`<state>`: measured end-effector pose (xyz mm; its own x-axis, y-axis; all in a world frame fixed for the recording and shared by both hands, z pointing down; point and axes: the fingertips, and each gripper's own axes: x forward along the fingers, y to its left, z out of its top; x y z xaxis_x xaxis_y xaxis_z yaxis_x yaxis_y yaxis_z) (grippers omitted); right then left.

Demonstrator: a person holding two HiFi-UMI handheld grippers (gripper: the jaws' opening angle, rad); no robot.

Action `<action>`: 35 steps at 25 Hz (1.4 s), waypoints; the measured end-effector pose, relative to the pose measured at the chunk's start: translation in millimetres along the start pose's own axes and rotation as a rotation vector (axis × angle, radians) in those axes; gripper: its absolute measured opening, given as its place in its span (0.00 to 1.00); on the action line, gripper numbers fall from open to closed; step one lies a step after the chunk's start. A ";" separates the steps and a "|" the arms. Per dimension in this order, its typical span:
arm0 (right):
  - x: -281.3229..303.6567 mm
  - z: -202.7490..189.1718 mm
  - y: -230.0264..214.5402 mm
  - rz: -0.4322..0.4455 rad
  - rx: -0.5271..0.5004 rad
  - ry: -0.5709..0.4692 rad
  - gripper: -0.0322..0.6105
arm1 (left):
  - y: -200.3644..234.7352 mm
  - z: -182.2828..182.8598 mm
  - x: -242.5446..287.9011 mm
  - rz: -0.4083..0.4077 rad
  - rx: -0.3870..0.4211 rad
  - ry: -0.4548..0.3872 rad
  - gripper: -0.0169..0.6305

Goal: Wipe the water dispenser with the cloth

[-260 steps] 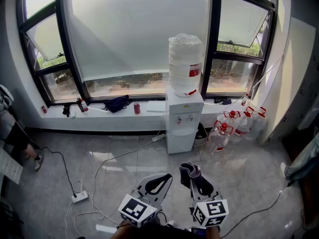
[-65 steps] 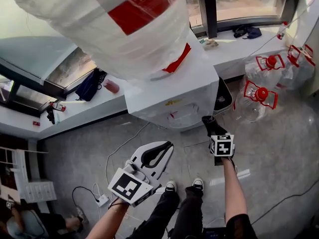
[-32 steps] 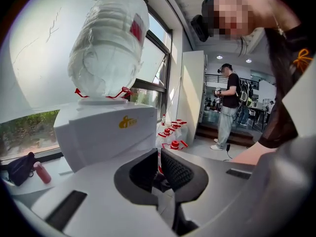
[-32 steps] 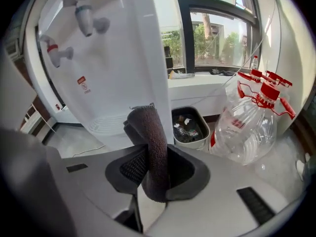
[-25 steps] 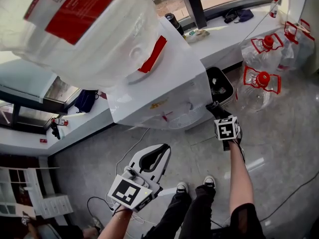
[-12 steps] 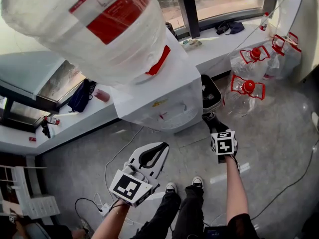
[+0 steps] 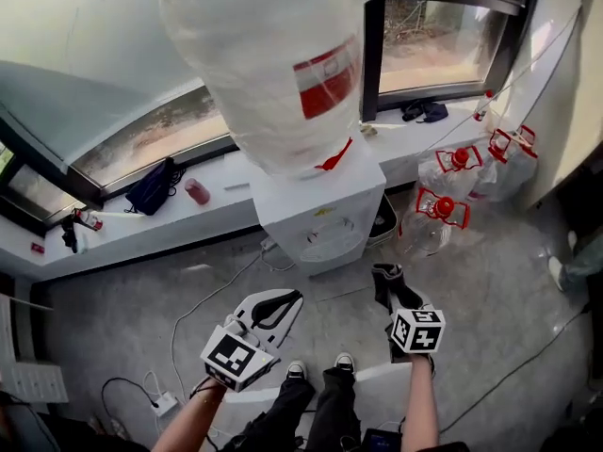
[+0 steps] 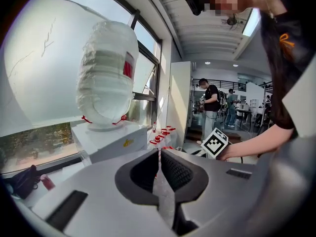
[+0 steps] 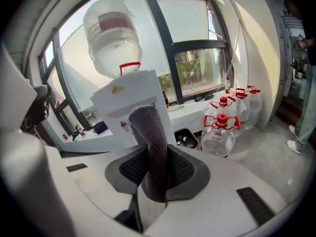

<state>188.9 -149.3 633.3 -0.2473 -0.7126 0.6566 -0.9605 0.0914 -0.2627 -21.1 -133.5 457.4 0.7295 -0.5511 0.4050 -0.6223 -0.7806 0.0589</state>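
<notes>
The white water dispenser (image 7: 316, 217) stands against the window ledge with a big wrapped bottle (image 7: 273, 55) upside down on top. It also shows in the left gripper view as the dispenser (image 8: 111, 139) and in the right gripper view as the dispenser (image 9: 131, 107). My right gripper (image 7: 386, 285) is shut on a dark grey cloth (image 9: 153, 147), which sticks up between the jaws and hangs in front of the dispenser, apart from it. My left gripper (image 7: 273, 304) is shut and empty, lower left of the dispenser.
Several clear water jugs with red caps (image 7: 443, 215) stand right of the dispenser. A black bin (image 7: 382, 226) sits beside it. A dark bag (image 7: 151, 188) and a red bottle (image 7: 198, 192) lie on the ledge. Cables and a power strip (image 7: 160, 403) run across the floor.
The view has pulled back and up from the dispenser. My right gripper with the cloth has moved down and away from the dispenser's front. The left gripper stays low and shut.
</notes>
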 end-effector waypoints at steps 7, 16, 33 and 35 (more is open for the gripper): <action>-104.1 19.5 69.7 0.022 -0.005 -0.067 0.21 | -8.0 -1.5 -83.2 0.009 0.019 -0.022 0.06; -195.1 23.2 151.7 0.017 -0.017 -0.148 0.21 | -15.3 -10.3 -184.5 0.041 -0.030 -0.086 0.06; -278.4 -5.9 227.5 0.062 -0.016 -0.182 0.21 | -66.4 -19.3 -258.4 0.020 -0.123 -0.142 0.06; -287.4 -7.2 223.9 0.071 -0.031 -0.183 0.21 | -84.3 -11.6 -255.3 0.005 -0.109 -0.149 0.06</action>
<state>44.0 80.9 390.9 -0.2901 -0.8177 0.4973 -0.9456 0.1650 -0.2803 -158.2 76.4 359.7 0.7551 -0.5992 0.2662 -0.6475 -0.7453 0.1592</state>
